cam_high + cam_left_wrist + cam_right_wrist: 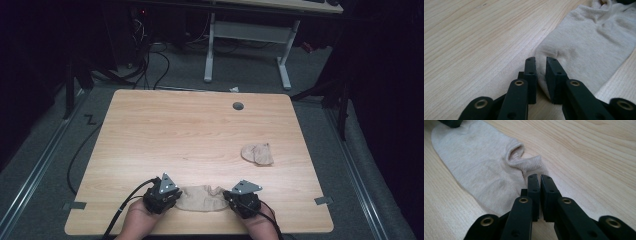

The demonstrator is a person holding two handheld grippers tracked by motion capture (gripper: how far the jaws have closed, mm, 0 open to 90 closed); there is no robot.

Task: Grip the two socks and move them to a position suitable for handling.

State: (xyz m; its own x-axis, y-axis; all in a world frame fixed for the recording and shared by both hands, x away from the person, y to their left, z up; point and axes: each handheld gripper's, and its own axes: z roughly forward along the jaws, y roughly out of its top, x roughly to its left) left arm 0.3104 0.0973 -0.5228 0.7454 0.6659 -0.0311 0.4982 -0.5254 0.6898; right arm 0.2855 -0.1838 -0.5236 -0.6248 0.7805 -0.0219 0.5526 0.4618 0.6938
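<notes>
A beige ankle sock (202, 198) lies flat near the front edge of the wooden table (190, 125), stretched between both grippers. My left gripper (175, 197) is at its left end; in the left gripper view the jaws (541, 61) pinch a fold of the sock's (586, 42) toe edge. My right gripper (227, 196) is at the right end; in the right gripper view its jaws (540, 178) stand almost together on the edge of the sock (481, 165) beside the cuff opening. A hand holds each gripper from below.
A second beige sock (258, 154) lies crumpled on the right half of the table. A round cable hole (238, 106) sits near the far edge. Bare wood stretches across the middle and left. Beyond the table stand a white desk frame (247, 35) and floor cables.
</notes>
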